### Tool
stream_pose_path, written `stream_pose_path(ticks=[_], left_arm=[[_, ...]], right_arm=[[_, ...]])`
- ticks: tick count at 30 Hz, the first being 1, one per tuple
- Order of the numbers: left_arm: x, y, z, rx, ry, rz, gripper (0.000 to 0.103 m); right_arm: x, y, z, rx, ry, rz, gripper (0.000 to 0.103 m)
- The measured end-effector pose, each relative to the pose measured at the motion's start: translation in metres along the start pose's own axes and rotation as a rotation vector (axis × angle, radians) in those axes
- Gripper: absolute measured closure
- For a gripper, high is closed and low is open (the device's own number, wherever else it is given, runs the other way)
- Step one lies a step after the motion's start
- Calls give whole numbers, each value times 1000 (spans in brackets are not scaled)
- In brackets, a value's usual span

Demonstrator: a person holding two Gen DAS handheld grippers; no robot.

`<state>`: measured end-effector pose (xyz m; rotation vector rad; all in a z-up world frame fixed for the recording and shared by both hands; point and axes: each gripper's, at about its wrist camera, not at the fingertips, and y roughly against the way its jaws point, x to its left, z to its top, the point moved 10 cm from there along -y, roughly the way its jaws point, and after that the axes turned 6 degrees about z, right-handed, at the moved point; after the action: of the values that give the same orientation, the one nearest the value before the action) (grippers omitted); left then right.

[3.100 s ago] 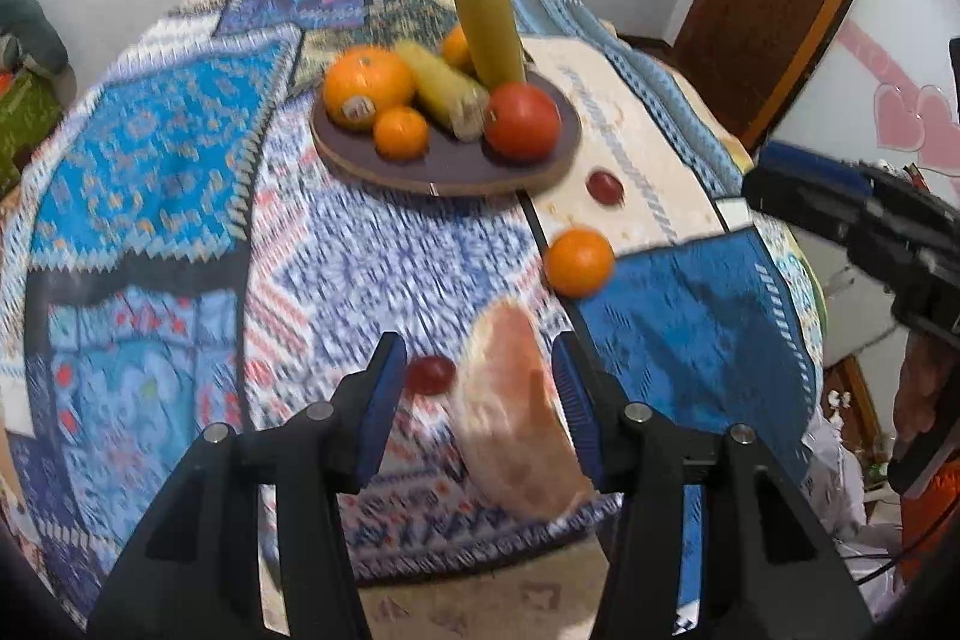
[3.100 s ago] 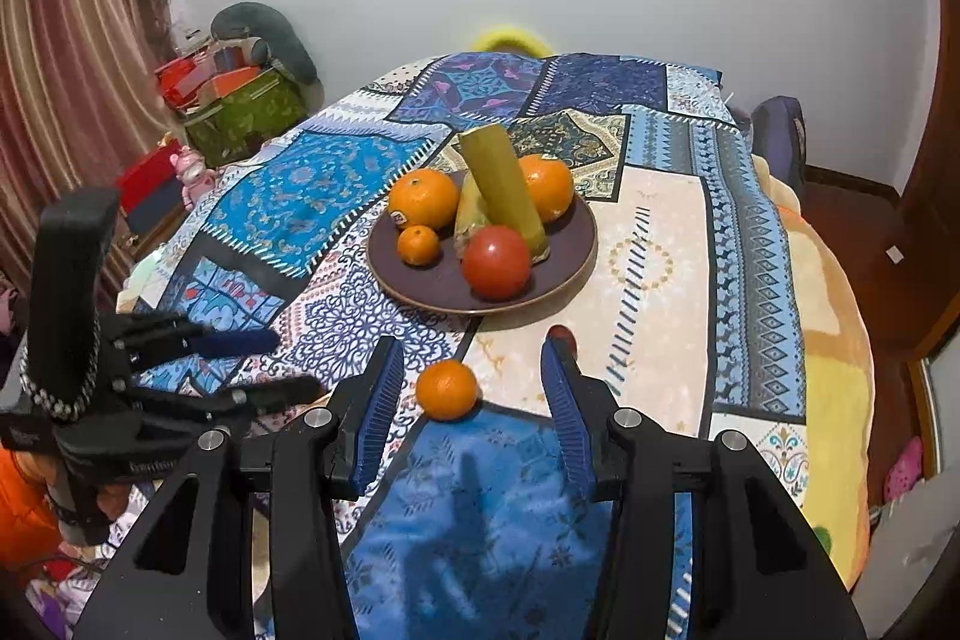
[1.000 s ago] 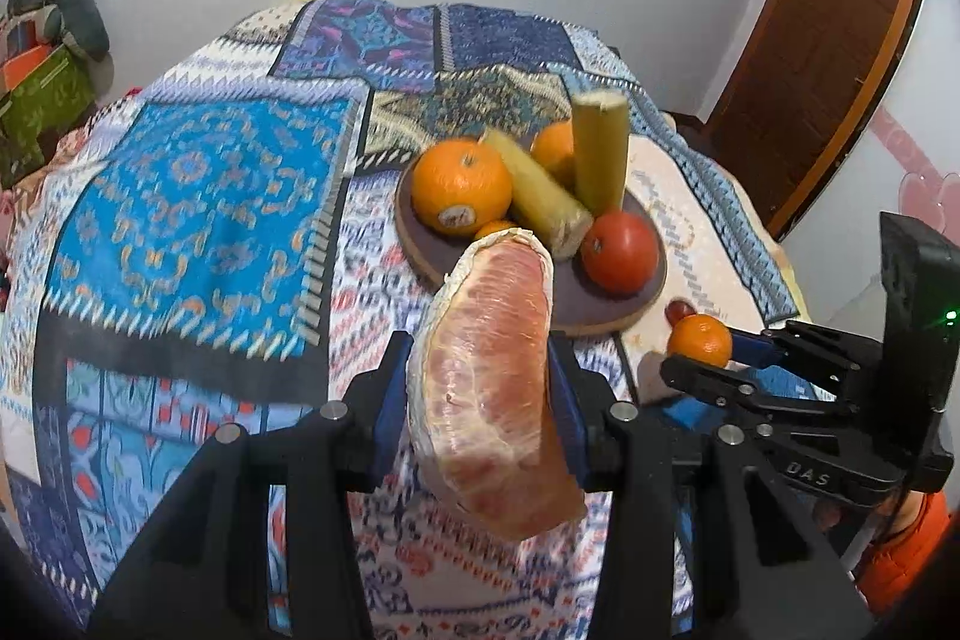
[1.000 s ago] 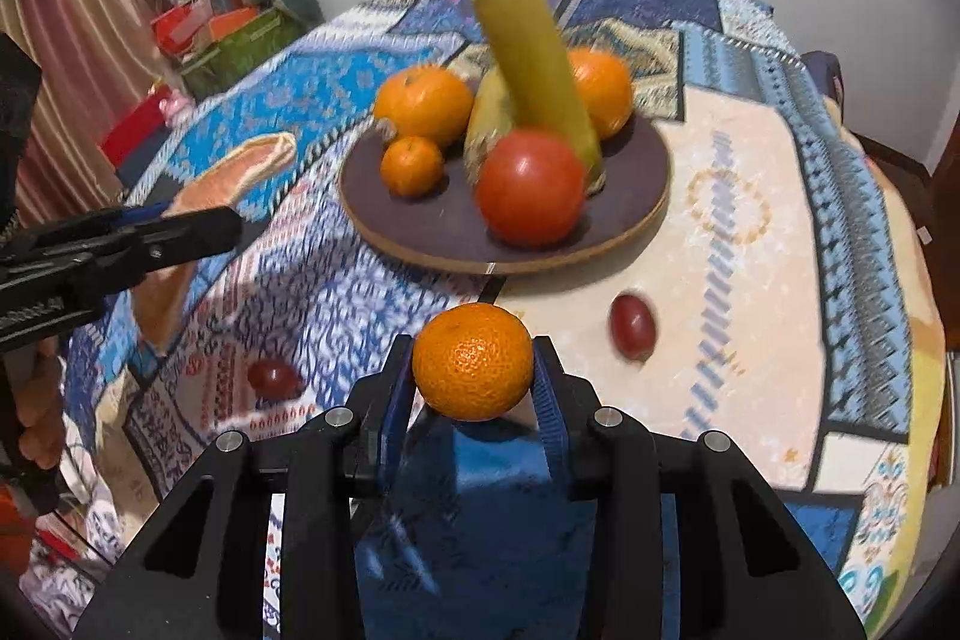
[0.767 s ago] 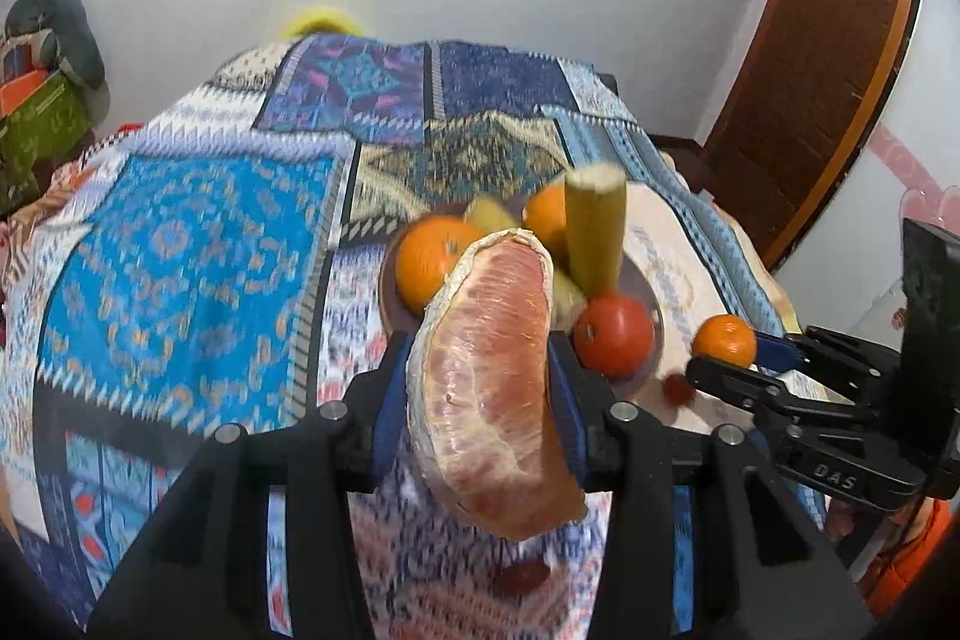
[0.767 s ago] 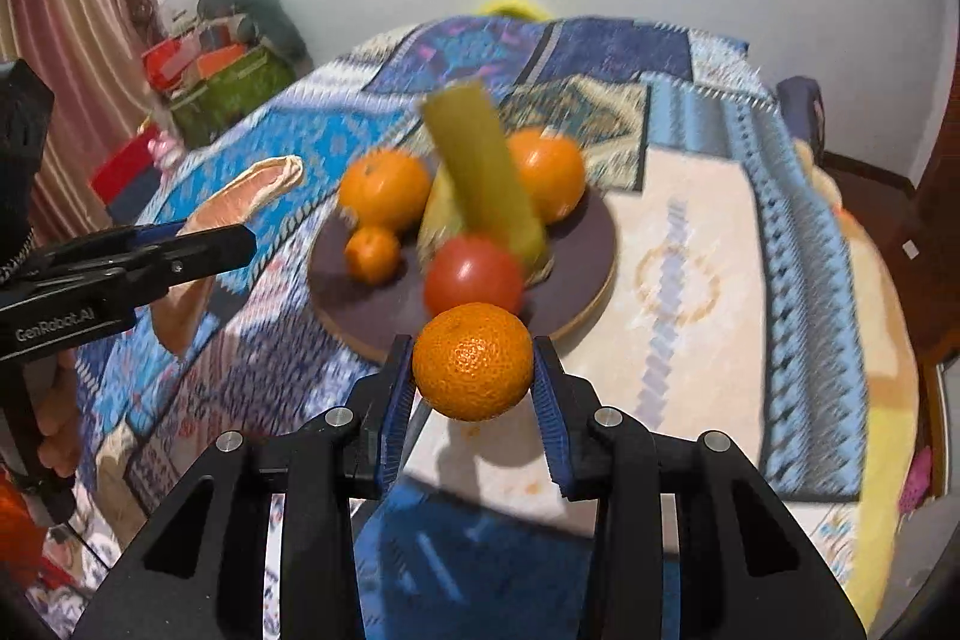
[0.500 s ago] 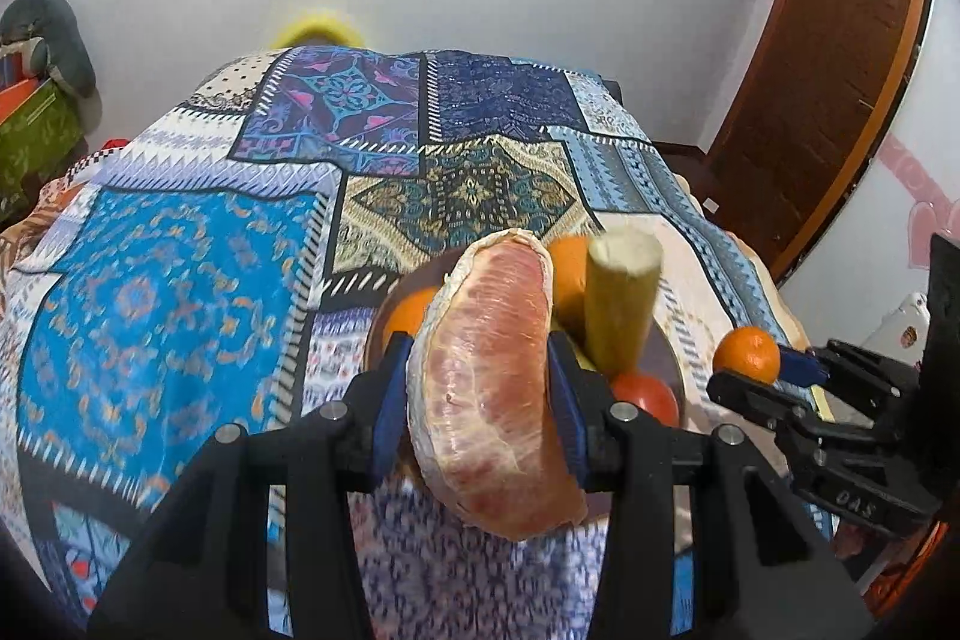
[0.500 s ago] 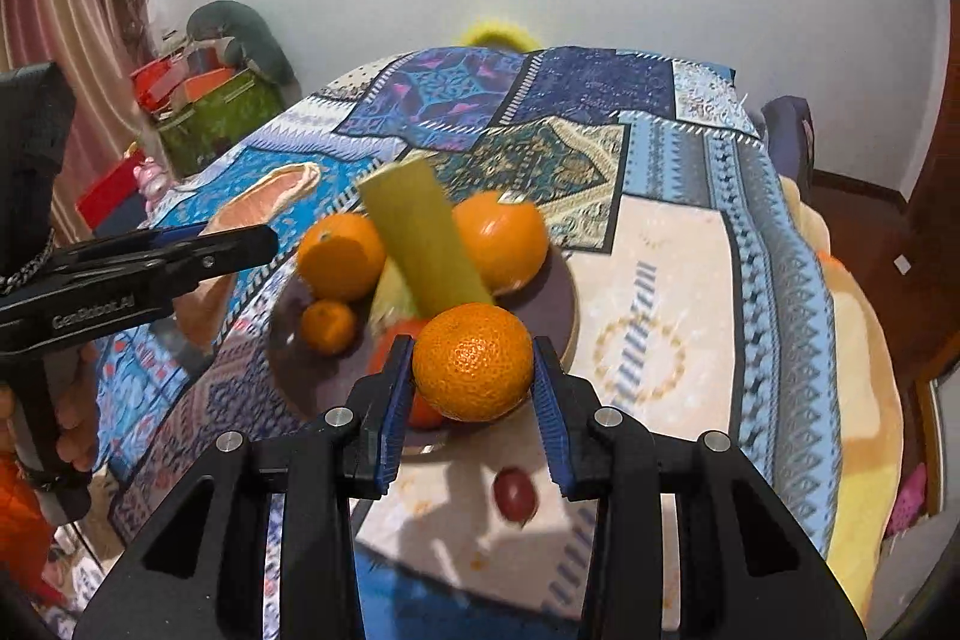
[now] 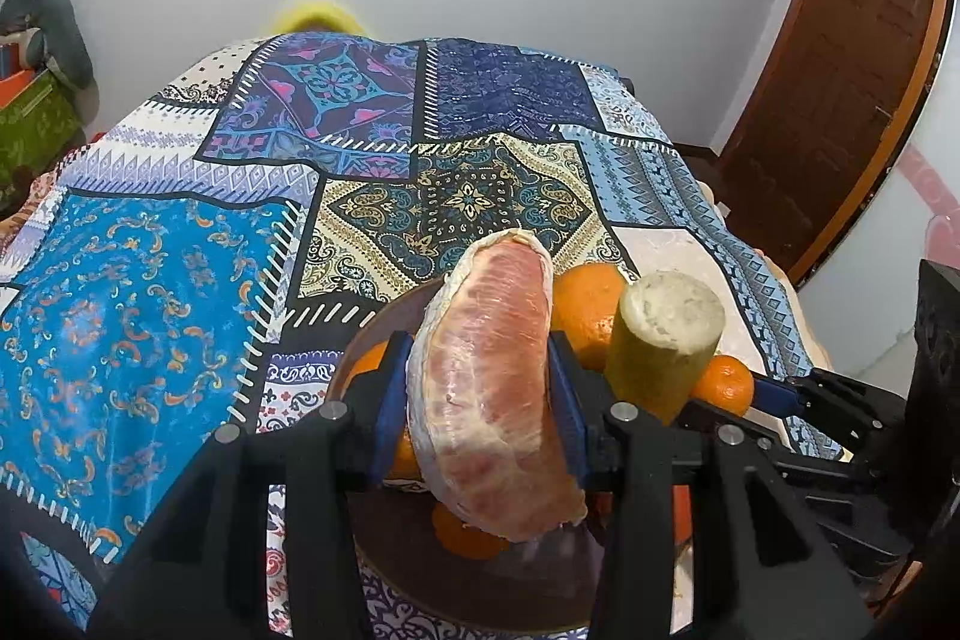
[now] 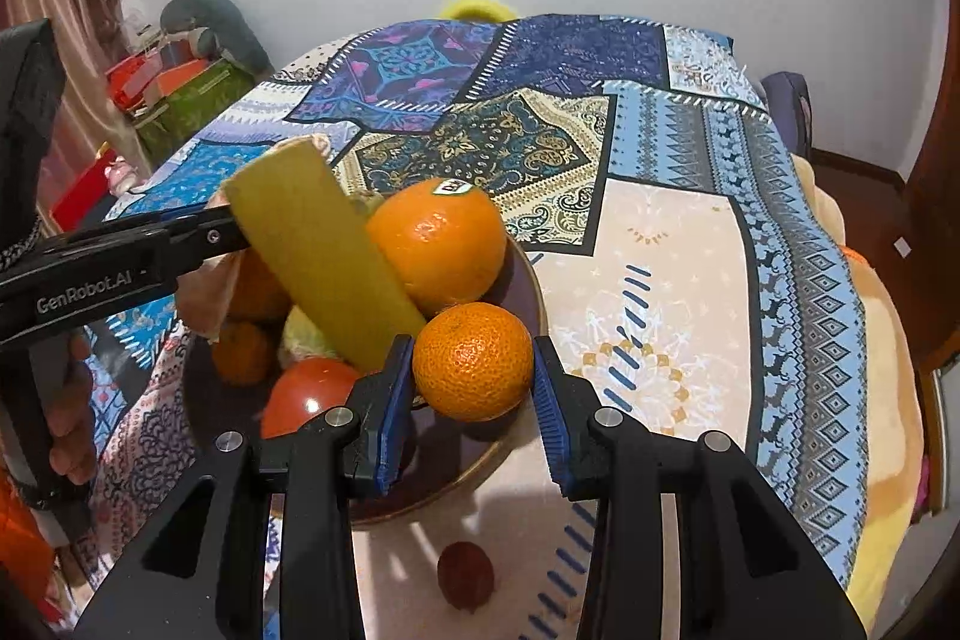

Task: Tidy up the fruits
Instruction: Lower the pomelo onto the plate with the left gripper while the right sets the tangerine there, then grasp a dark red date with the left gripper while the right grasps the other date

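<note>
My left gripper (image 9: 477,400) is shut on a peeled pink pomelo segment (image 9: 492,388) and holds it above the dark round plate (image 9: 420,574). My right gripper (image 10: 474,388) is shut on a small mandarin (image 10: 473,361) over the plate's right rim (image 10: 537,292). The plate holds a large stickered orange (image 10: 438,244), a yellow-green cane stick (image 10: 324,250), a tomato (image 10: 306,397) and a small orange (image 10: 243,352). A dark red fruit (image 10: 465,574) lies on the cloth in front of the plate.
A patchwork cloth (image 9: 150,292) covers the round table. The left gripper's body (image 10: 90,268) reaches in from the left in the right wrist view. A wooden door (image 9: 840,112) stands at the right, boxes (image 10: 180,100) at the left.
Both grippers moved forward and over the plate, each still holding its fruit. The plate and its fruit now sit directly under the fingertips.
</note>
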<state>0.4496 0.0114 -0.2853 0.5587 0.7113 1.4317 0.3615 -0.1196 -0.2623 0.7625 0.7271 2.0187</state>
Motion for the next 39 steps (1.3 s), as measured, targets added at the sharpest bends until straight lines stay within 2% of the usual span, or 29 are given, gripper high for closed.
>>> stream_pose_path(ticks=[11, 15, 17, 32, 35, 39], left_arm=[[-2, 1, 0, -4, -9, 5, 58], [0, 7, -2, -7, -15, 17, 58], [0, 11, -5, -5, -23, 24, 58], [7, 89, -16, -55, -69, 75, 56], [11, 106, -28, -46, -61, 81, 52], [17, 118, -47, -7, -57, 85, 52]], right_arm=[[-3, -6, -2, 18, -19, 12, 67], [-4, -1, -1, 7, -18, 9, 51], [-4, 2, 1, 0, -17, 11, 51], [23, 66, -2, -53, 51, -39, 51], [30, 80, -5, -61, 57, -47, 51], [37, 98, -12, -68, 57, -60, 51]])
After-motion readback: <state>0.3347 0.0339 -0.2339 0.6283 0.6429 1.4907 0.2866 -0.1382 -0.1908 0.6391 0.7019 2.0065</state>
